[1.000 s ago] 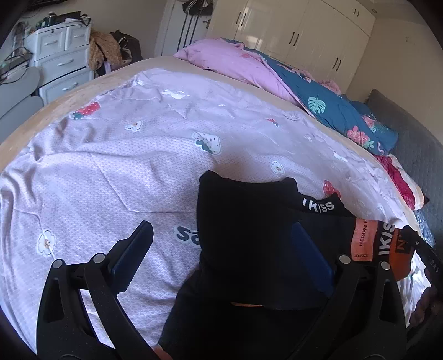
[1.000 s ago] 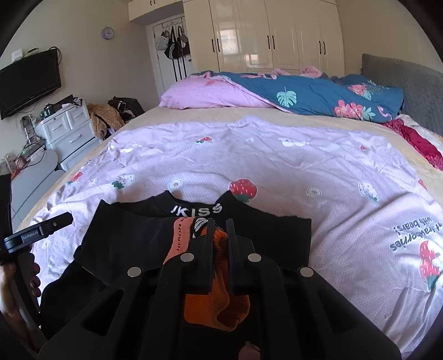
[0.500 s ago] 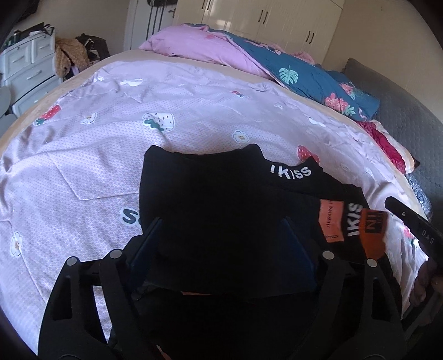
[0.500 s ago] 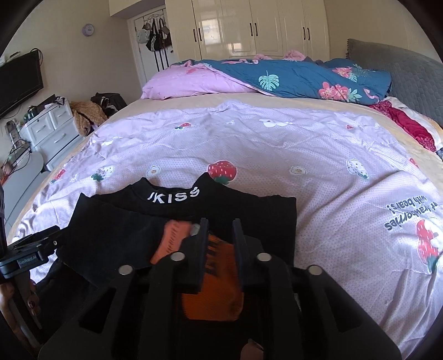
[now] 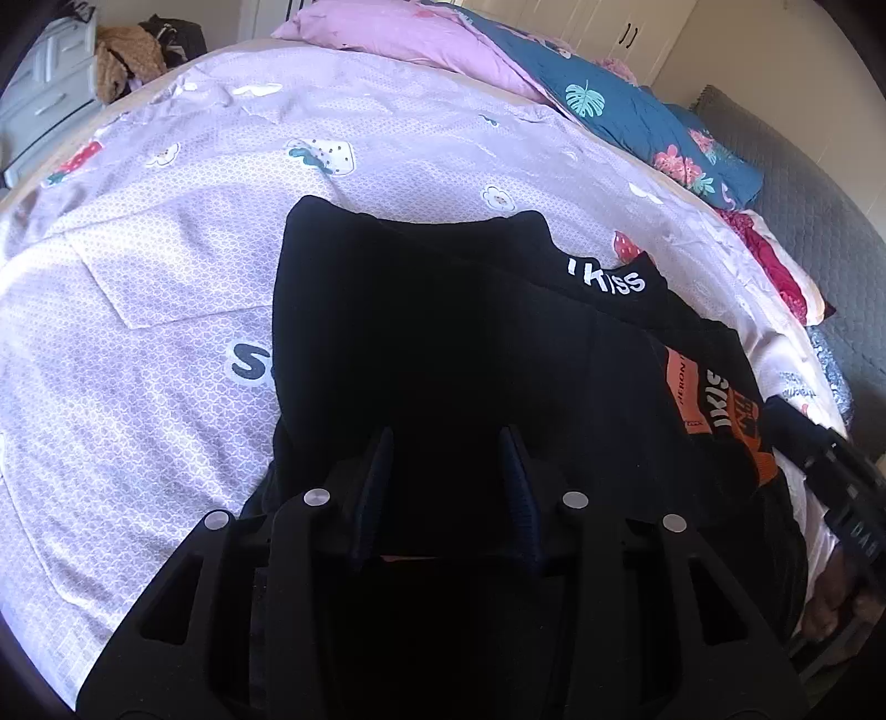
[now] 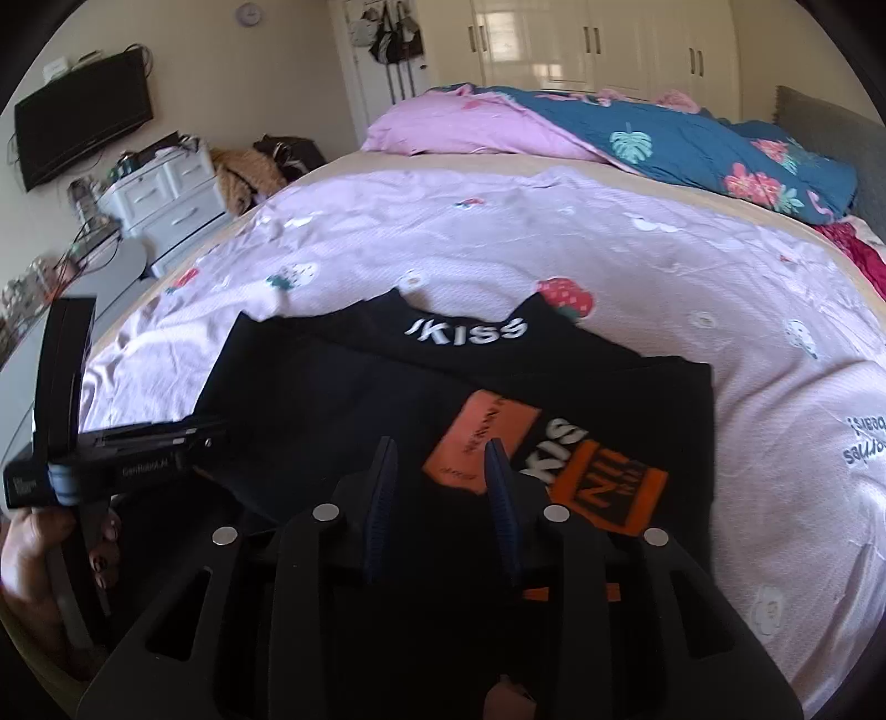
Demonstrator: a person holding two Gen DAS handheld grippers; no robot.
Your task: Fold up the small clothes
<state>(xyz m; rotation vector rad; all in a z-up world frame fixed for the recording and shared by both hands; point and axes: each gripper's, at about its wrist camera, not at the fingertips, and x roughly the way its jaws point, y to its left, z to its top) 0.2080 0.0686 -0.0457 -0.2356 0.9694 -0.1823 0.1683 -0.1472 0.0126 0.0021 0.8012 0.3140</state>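
A black garment (image 5: 443, 332) with white "IKISS" lettering and orange patches (image 6: 603, 487) lies partly folded on the lilac bedspread (image 5: 166, 277). My left gripper (image 5: 446, 443) sits over its near left part, jaws partly closed with a gap, black cloth between and under them. My right gripper (image 6: 440, 451) is over the near edge by the orange patches, jaws partly open with cloth beneath. The garment also shows in the right wrist view (image 6: 332, 399). The left gripper appears at the left edge of the right wrist view (image 6: 138, 448).
Pink and blue floral bedding (image 6: 637, 133) is piled at the head of the bed. A grey headboard (image 5: 803, 210) runs along the right. White drawers (image 6: 166, 194) and a wall television (image 6: 83, 122) stand left of the bed. White wardrobes (image 6: 581, 44) line the far wall.
My left gripper has moved right onto the garment and its jaws have narrowed. My right gripper's jaws have opened from shut on the orange part, and the garment lies flatter.
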